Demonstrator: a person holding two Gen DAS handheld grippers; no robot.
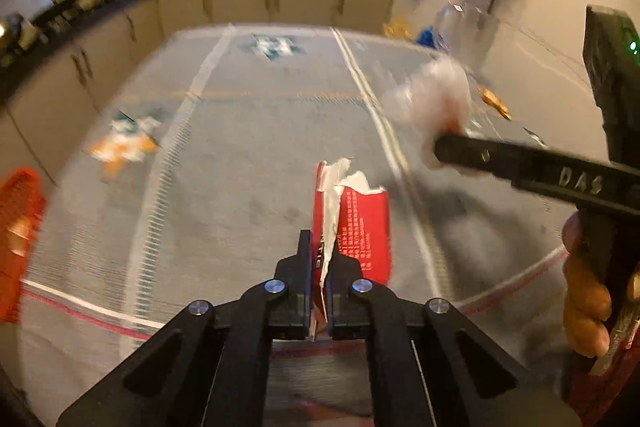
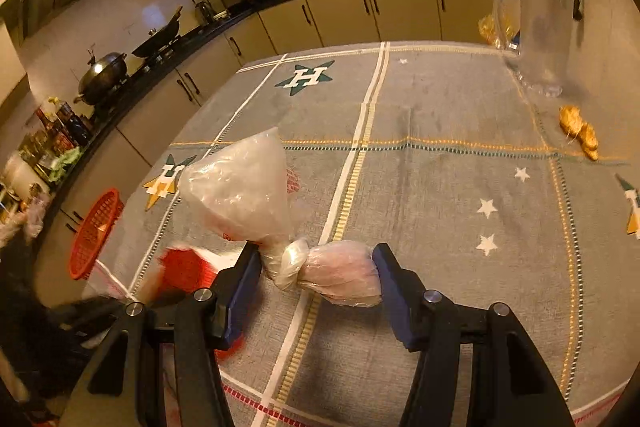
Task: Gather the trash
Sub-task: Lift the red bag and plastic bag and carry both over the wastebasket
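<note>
Wrapper pinched between left tongs; bag spans right tongs.

Two wrappers, one basket

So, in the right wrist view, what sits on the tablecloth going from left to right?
Red basket at the table's left edge → knotted clear plastic bag held in the right tongs → white stars printed on the cloth → ginger piece near the right edge.
</note>
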